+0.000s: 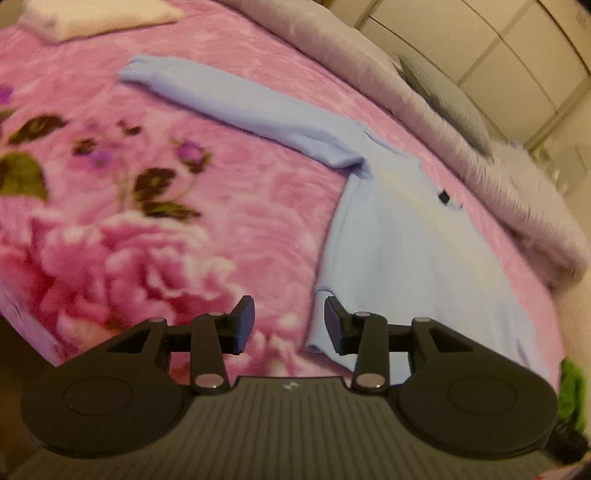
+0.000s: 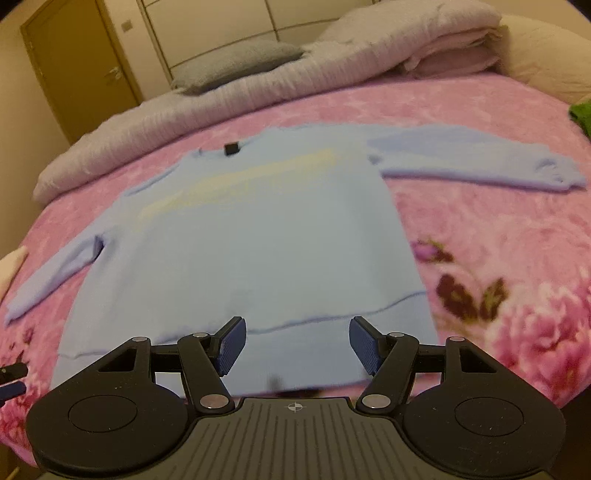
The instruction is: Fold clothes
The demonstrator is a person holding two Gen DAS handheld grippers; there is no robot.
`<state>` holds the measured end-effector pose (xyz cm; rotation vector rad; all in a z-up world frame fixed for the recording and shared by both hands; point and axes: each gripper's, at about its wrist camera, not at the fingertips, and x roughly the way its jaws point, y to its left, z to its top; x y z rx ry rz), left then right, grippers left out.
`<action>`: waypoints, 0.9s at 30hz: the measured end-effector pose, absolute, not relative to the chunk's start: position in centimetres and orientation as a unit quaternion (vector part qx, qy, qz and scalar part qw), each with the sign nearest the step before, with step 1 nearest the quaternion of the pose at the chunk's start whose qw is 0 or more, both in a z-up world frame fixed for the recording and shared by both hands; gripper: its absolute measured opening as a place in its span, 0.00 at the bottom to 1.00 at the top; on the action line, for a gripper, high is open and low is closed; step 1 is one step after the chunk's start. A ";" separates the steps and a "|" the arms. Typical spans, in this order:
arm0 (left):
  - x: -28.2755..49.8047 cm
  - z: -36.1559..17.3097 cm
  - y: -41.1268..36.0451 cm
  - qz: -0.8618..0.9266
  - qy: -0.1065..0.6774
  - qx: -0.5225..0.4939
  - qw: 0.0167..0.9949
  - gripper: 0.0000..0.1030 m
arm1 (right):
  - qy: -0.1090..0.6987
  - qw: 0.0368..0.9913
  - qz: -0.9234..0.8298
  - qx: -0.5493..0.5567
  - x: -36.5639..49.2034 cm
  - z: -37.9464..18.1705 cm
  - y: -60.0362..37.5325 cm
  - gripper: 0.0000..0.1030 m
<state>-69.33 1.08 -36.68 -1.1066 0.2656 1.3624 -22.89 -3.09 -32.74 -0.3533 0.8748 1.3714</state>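
Observation:
A light blue long-sleeved sweater [image 2: 258, 236] lies flat on a pink floral blanket [image 2: 498, 229], both sleeves spread out, a small black tag [image 2: 231, 148] at its collar. My right gripper [image 2: 295, 345] is open and empty just above the sweater's bottom hem. In the left wrist view the sweater [image 1: 402, 251] lies to the right with one sleeve [image 1: 236, 107] stretching far left. My left gripper [image 1: 290, 325] is open and empty over the hem's left corner.
A rolled grey-lilac duvet [image 2: 207, 107] and a grey pillow [image 2: 236, 62] line the far side of the bed. A cream pillow [image 1: 92, 16] sits at the far left. Something green [image 2: 581, 112] lies at the bed's right edge. A door [image 2: 77, 70] and wardrobes stand behind.

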 end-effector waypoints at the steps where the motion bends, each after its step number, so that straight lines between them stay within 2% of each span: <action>1: -69.9 -36.9 1.2 0.600 0.111 -0.489 0.623 0.35 | 0.388 0.671 0.610 -0.164 -23.2 -32.8 -2.8 0.64; 5: -72.3 -37.5 2.9 0.616 0.086 -0.504 0.599 0.35 | 0.390 0.665 0.610 -0.182 -24.0 -33.3 -1.3 0.64; 17: -81.3 -40.5 13.1 0.672 -0.071 -0.545 0.496 0.36 | 0.397 0.663 0.608 -0.183 -22.7 -35.4 7.9 0.64; 25: -83.0 -41.7 17.7 0.703 -0.125 -0.529 0.458 0.39 | 0.409 0.669 0.594 -0.179 -20.3 -37.0 12.4 0.64; 27: -82.8 -41.6 18.3 0.706 -0.138 -0.522 0.458 0.36 | 0.406 0.669 0.597 -0.177 -20.0 -37.1 13.0 0.64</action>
